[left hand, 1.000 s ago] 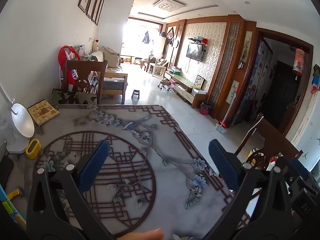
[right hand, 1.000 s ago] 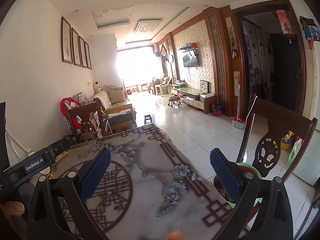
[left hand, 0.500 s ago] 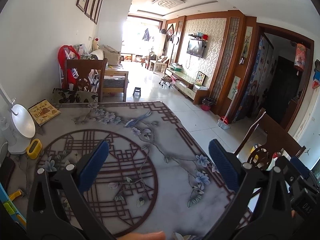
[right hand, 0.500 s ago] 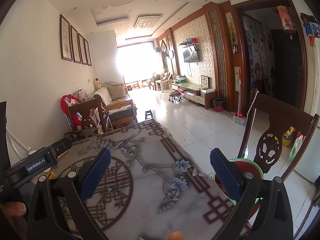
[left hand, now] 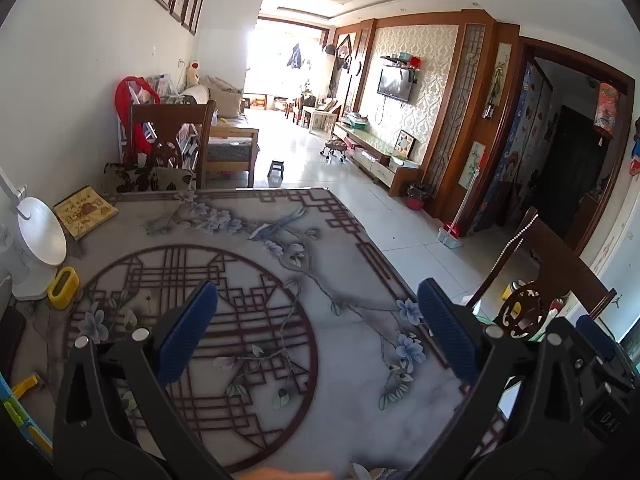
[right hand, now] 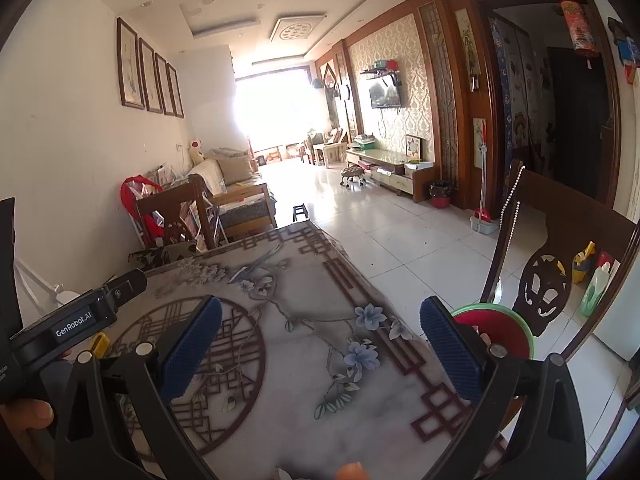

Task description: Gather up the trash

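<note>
- Sunlit living room stretches away behind a patterned counter, its marble-look top printed with a lattice circle and blue blossoms; the glare from the far window washes out detail at the room's end.
- Counter surface between both claws lies bare of any plain litter, so the trash itself is not clearly in view; only a pale scrap and an orange sliver peek in at the bottom edge of each wrist view, too cropped to identify.
- Wooden chair stands at the counter's right edge, with a green-rimmed red basin on or just behind its seat, the likeliest drop point; a swing towards it risks clipping the chair back or the bead string hanging there.
- White desk lamp sits at the counter's left edge beside a booklet and a small yellow holder; a careless sweep could mistake these keepers for rubbish or knock the lamp over.
- Left claw hovers over the lattice circle with its blue pads spread wide, gripping nothing.
- Right claw hangs above the blossom border, likewise spread and empty, the left tool's body close at its side; the two could collide if both reach for the same scrap.
- Scraps sitting so near the cameras' lower edge could be lost from sight or nudged off the counter during the approach.
</note>
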### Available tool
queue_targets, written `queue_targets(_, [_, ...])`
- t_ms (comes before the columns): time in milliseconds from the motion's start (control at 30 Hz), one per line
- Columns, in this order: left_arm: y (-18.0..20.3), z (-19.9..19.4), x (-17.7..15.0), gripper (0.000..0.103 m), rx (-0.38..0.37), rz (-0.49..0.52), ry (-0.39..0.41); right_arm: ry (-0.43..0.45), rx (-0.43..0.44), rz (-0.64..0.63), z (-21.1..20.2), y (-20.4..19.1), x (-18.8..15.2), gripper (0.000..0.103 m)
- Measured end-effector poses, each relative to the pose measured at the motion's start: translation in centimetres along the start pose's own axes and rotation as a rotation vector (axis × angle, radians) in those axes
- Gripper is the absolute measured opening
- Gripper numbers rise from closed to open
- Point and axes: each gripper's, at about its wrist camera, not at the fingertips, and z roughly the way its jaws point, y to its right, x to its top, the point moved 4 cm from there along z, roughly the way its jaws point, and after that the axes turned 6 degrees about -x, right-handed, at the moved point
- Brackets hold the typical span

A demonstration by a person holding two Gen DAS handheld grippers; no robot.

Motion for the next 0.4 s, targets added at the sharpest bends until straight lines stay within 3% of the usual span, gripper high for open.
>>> queue_targets(200, [-1.1, 2.0, -0.8, 0.098, 0.027, -0.032, -0.041, -0.068, 0.019, -0.02, 2.9, -0.6, -0.7, 0.096])
queue_targets(333, [-4.7, 4.4, -2.4, 0.098, 0.112, -0.073, -0.106, -0.139, 0.03, -0.064, 6.3, -1.6, -2.5, 0.096])
queue_targets(400, [-8.3, 5.9, -4.5, 0.098, 0.187, -0.111, -0.17, -0.199, 0.028, -0.107, 9.1, -2.3, -4.2, 0.096])
